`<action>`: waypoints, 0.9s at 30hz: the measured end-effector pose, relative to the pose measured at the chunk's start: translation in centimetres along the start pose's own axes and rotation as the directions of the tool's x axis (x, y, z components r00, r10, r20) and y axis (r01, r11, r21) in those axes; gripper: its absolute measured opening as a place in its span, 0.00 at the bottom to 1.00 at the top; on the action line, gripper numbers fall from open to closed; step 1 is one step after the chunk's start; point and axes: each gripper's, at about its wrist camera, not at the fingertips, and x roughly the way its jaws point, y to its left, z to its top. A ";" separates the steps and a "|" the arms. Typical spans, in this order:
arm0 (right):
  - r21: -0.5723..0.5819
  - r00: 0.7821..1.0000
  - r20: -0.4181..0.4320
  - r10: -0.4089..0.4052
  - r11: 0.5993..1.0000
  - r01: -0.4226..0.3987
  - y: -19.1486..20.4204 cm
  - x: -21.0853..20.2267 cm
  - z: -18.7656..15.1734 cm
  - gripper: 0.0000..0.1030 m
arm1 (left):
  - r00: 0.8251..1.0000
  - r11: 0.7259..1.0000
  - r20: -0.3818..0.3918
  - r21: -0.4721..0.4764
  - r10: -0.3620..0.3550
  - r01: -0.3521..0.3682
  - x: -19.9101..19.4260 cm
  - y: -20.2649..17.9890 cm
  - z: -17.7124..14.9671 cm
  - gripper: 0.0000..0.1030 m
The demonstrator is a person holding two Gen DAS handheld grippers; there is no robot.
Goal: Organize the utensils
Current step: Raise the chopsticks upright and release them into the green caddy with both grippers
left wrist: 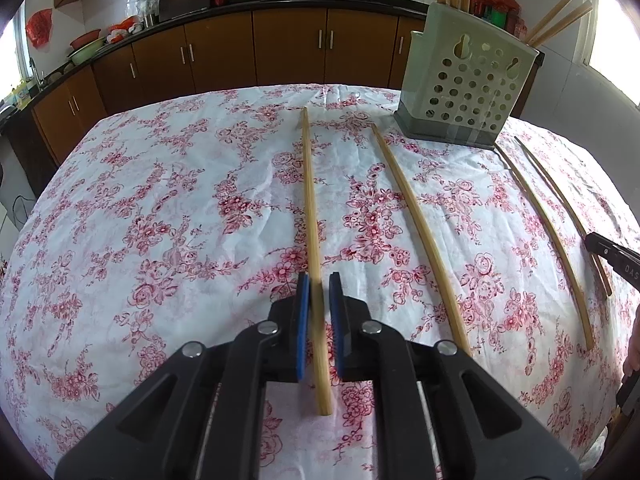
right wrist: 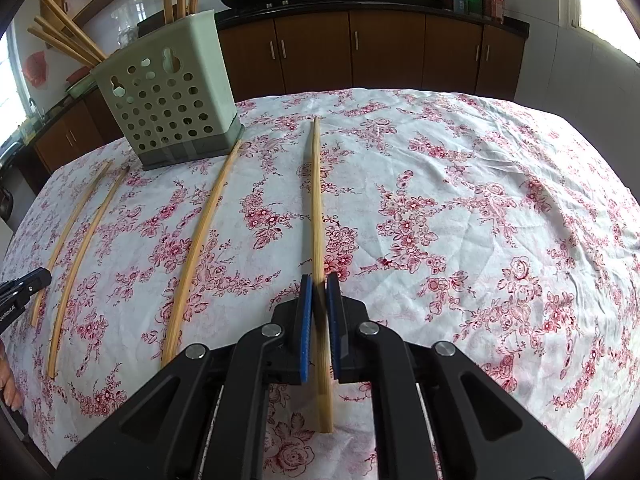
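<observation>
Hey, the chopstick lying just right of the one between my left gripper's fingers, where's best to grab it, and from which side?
Take that second chopstick near its close end, coming straight down from above with the fingers astride its width. It lies flat on the floral tablecloth, long and thin, pointing toward the chopstick holder, with bare cloth on both sides there.

I see a table under a white cloth with red floral print (left wrist: 168, 208), four long bamboo chopsticks (left wrist: 420, 236) lying apart on it, a pale green perforated plastic utensil holder (left wrist: 464, 92) standing at the far edge
</observation>
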 end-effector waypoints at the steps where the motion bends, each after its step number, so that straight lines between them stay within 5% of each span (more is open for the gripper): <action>1: -0.004 1.000 0.000 -0.006 1.000 0.006 0.0 -0.2 0.0 0.08 | 1.000 1.000 -0.005 0.010 0.001 -0.001 -0.1 -0.1 0.0 0.08; 9: 0.037 0.981 0.194 0.004 0.999 -0.012 -1.0 -6.1 3.2 0.08 | 0.991 1.000 0.136 0.008 -0.019 0.018 -5.5 0.6 2.6 0.08; 17: 0.047 0.934 0.357 0.013 0.998 -0.032 -1.1 -10.6 5.9 0.08 | 0.939 0.995 0.337 -0.044 -0.070 0.090 -11.9 1.0 7.0 0.08; 22: -0.002 0.961 0.276 0.034 0.999 -0.035 -0.5 -8.6 5.6 0.11 | 0.932 0.996 0.357 -0.033 -0.067 0.084 -12.6 0.7 8.0 0.08; 25: 0.000 0.983 0.176 0.058 0.998 -0.059 -0.3 -6.2 4.4 0.38 | 0.930 0.996 0.361 -0.035 -0.067 0.085 -12.8 0.8 7.4 0.08; 27: -0.011 0.991 0.120 0.060 0.998 -0.059 0.3 -4.7 3.4 0.38 | 0.930 0.995 0.360 -0.041 -0.069 0.089 -12.7 1.0 7.1 0.08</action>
